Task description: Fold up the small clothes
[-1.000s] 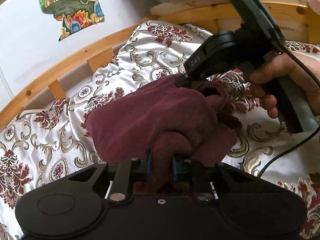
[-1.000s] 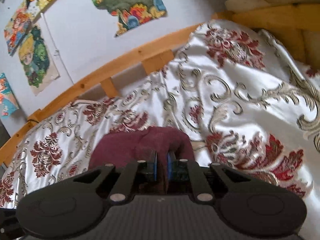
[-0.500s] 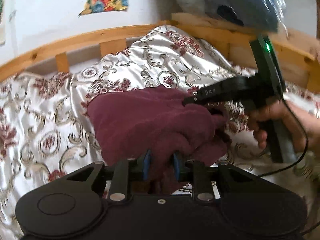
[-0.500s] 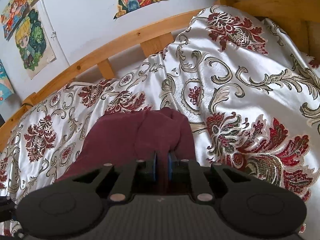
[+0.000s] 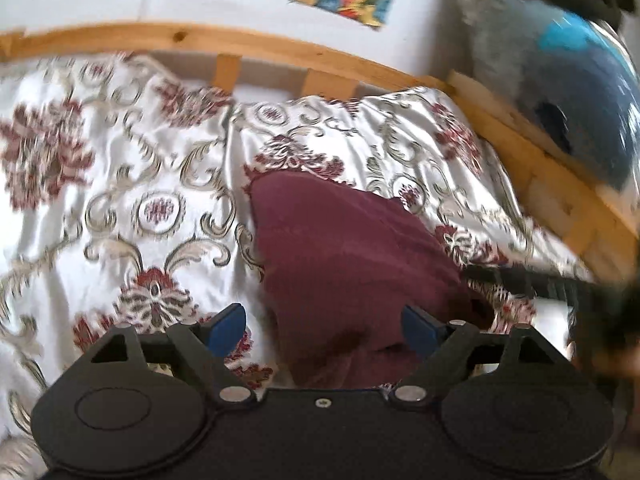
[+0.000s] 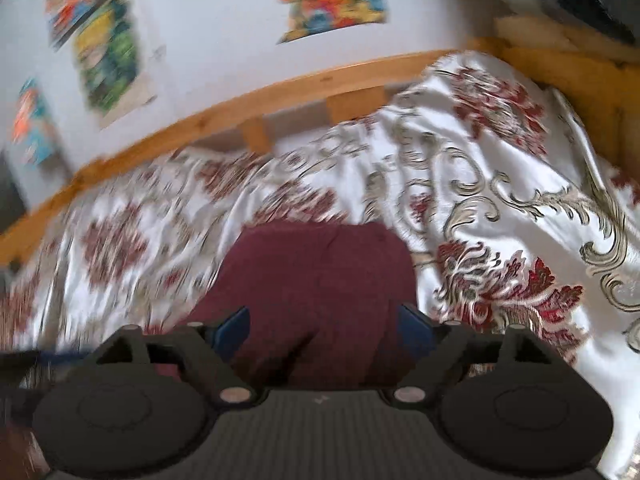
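Both grippers, left (image 5: pixel 324 328) and right (image 6: pixel 322 328), jaws opening, release the maroon cloth (image 5: pixel 344 248) folded on the bed (image 5: pixel 120 200).

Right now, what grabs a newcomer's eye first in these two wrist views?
The maroon garment lies in a dark heap mid-frame on the glossy white floral bedspread. It lies between the jaws of both the left gripper and right gripper; the blue pads are opening, clear of the cloth. Behind, a wooden bed rail runs under bright torn posters on the wall.
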